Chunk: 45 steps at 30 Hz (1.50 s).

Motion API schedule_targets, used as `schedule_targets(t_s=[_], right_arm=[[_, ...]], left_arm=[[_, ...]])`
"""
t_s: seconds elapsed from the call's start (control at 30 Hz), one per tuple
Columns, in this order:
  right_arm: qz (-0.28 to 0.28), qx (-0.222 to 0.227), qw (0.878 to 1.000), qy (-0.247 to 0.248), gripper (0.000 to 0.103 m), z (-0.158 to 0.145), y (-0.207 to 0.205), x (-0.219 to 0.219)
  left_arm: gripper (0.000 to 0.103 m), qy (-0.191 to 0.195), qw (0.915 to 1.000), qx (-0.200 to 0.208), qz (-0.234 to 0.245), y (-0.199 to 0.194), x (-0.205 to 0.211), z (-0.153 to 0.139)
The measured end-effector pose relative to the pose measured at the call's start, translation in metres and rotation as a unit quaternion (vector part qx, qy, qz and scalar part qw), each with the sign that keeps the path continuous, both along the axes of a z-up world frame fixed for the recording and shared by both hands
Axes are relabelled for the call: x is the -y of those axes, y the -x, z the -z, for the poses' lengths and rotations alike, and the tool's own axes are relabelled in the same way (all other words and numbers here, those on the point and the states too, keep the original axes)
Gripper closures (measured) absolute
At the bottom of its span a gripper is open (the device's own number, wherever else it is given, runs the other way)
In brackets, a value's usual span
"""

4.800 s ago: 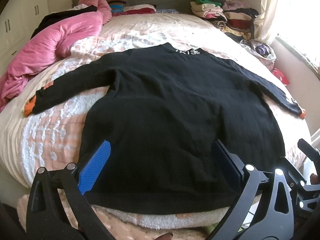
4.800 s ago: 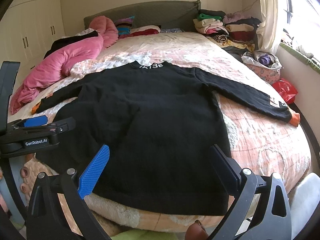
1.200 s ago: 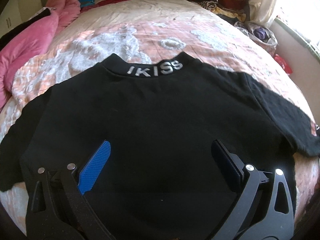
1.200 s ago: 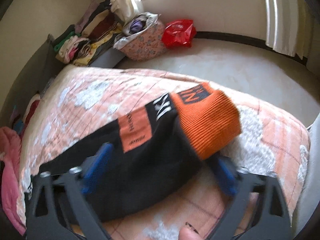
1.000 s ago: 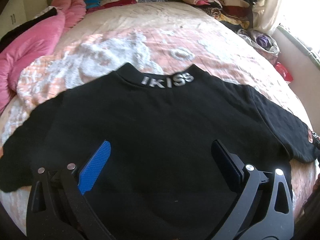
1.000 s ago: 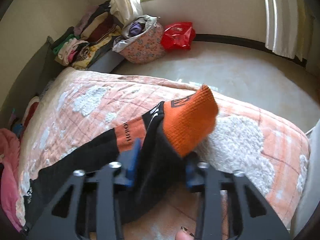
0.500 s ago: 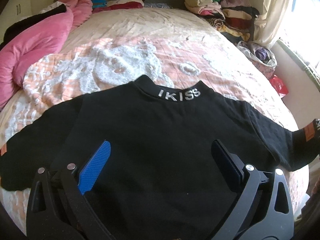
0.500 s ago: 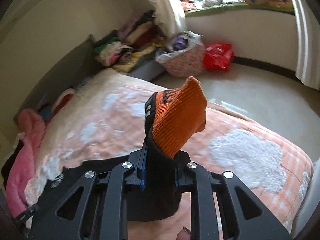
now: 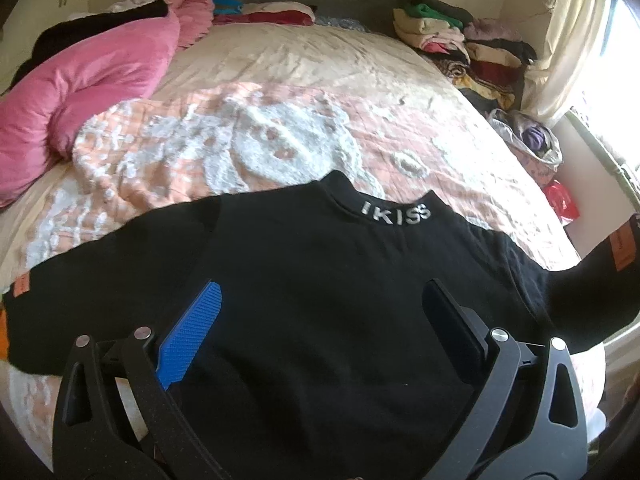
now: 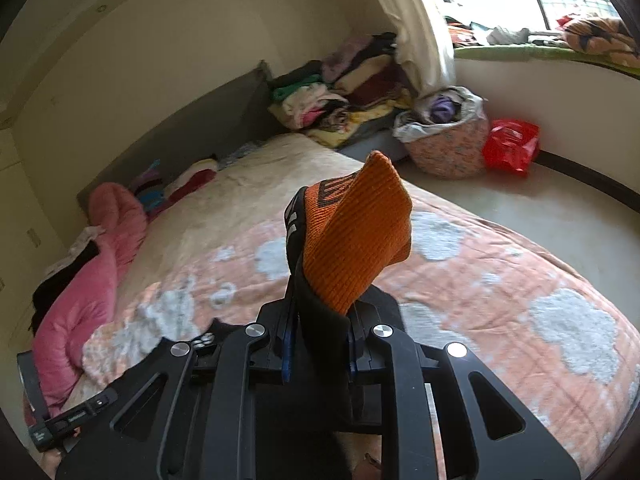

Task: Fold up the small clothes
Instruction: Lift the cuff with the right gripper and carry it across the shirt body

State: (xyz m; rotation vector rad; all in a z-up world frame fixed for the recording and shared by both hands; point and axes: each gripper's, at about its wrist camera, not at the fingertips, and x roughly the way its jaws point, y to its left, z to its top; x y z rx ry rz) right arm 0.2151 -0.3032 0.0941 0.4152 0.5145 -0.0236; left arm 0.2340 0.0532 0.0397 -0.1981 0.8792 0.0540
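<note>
Your black sweater [image 9: 320, 300] lies flat on the bed's peach quilt [image 9: 280, 140], collar toward twelve o'clock. Its right sleeve [image 9: 600, 280] rises off the quilt at three o'clock, orange cuff [image 10: 356, 236] standing above your right gripper [image 10: 318, 344], whose jaws have just closed and clamp the sleeve. Your left gripper [image 9: 320, 328] hovers over the sweater's body, fingers spread, gripping nothing. Folded clothes [image 9: 460, 40] are stacked at one o'clock.
</note>
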Motion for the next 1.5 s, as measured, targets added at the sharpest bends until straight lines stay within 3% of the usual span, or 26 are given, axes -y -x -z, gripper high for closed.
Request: schedule_targets(t_s=[0.43,0.63,0.83,1.1,1.23,1.3,1.4,1.5], right_arm=[[-0.089,0.008,0.995,0.039,0.085,-0.014,-0.015,-0.098],[-0.121,0.009,0.992,0.046,0.085,-0.011,-0.019,-0.142],[-0.159,-0.005,0.986,0.055,0.085,0.004,-0.026,-0.184],[-0.211,-0.03,0.975,0.066,0.084,0.036,-0.033,-0.225],[-0.232,-0.045,0.969,0.068,0.083,0.055,-0.036,-0.243],[-0.243,-0.051,0.967,0.065,0.082,0.065,-0.036,-0.251],[-0.262,-0.059,0.961,0.064,0.074,0.075,-0.035,-0.261],[-0.289,-0.063,0.953,0.063,0.056,0.08,-0.03,-0.27]], left_arm=[[0.008,0.02,0.9993,0.021,-0.023,0.009,-0.038,-0.015],[0.008,0.076,0.9961,0.037,-0.022,0.011,-0.055,-0.013],[0.008,0.093,0.9949,0.029,-0.024,0.01,-0.062,-0.007],[0.009,0.149,0.9885,0.019,-0.014,0.006,-0.071,0.006],[0.009,0.207,0.9783,0.012,-0.006,0.003,-0.076,0.019],[0.009,0.217,0.9761,0.006,-0.006,0.001,-0.078,0.025],[0.009,0.232,0.9728,-0.004,-0.011,0.0,-0.081,0.033],[0.009,0.251,0.9678,-0.008,-0.017,0.0,-0.085,0.039]])
